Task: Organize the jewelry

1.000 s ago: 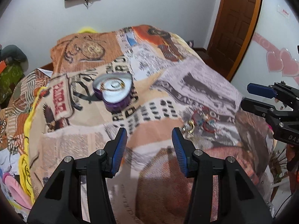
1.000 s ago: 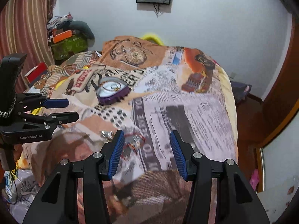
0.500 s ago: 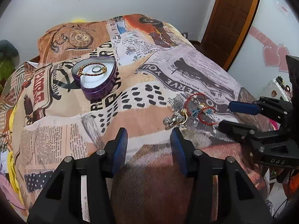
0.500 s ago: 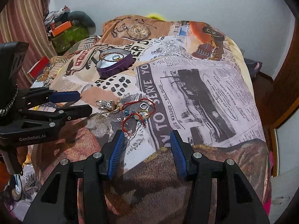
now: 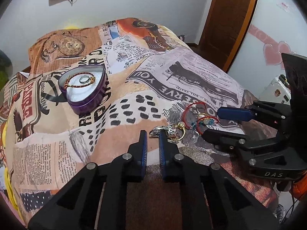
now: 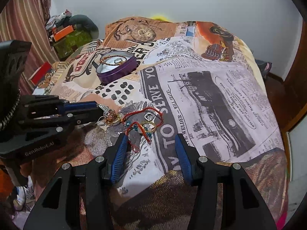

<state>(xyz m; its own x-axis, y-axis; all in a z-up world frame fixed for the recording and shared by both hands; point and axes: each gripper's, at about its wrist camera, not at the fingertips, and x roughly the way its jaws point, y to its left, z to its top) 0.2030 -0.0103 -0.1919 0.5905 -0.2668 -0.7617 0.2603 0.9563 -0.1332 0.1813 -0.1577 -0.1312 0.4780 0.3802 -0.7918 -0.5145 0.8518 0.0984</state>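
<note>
A purple heart-shaped tin stands open on the bedspread, holding a bracelet and a ring; it also shows in the right wrist view. A heap of jewelry lies nearer: a silver piece with a gold ring, red cord bracelets and more rings. My left gripper has its jaws nearly closed at the silver piece, which sits at their tips. My right gripper is open, just short of the red bracelets.
The patterned bedspread covers a bed that drops off on the right toward a wooden door. Boxes and clutter stand by the striped curtain on the left. A white wall lies behind.
Both grippers have moved forward and down to the jewelry heap. The left jaws have closed from wide open to a narrow gap at the silver piece. The right jaws stayed open.
</note>
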